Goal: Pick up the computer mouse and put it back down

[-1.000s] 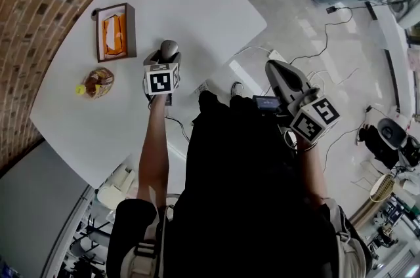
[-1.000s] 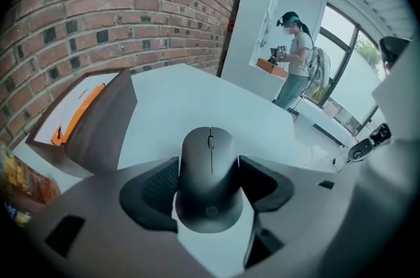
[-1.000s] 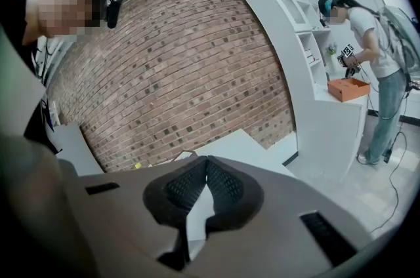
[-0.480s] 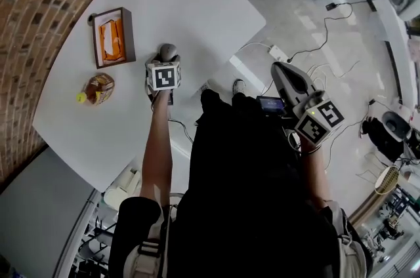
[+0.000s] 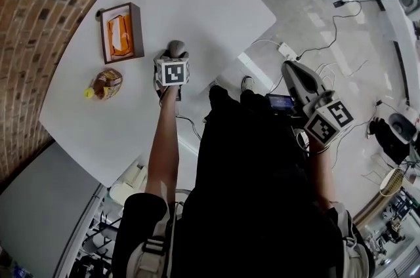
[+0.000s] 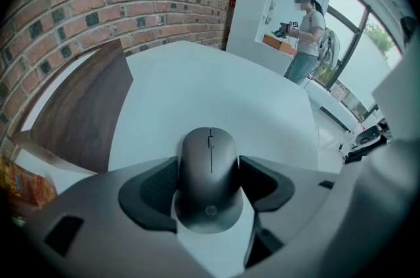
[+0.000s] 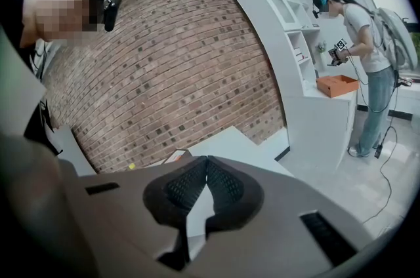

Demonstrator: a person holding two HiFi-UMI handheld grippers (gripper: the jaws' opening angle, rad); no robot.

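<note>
A dark grey computer mouse (image 6: pixel 210 168) sits between the pads of my left gripper (image 6: pixel 210 183), which is shut on its sides. In the head view the mouse (image 5: pixel 176 47) pokes out beyond the left gripper (image 5: pixel 173 61) over the white table (image 5: pixel 197 1), near its front edge. I cannot tell whether the mouse rests on the table or hangs just above it. My right gripper (image 7: pixel 206 168) is shut with nothing between its pads. It is held off the table to the right (image 5: pixel 293 70), over the floor.
A dark wooden box (image 5: pixel 120 32) with an orange item inside stands left of the mouse. A snack bag (image 5: pixel 105 84) lies nearer the table's left edge. A brick wall runs behind the table. Cables (image 5: pixel 308 47) trail over the floor at right, and a person (image 7: pixel 357 40) stands there.
The left gripper stays shut on the mouse at about the same spot on the table. The head view has shifted slightly, and the right gripper sits a little further right.
</note>
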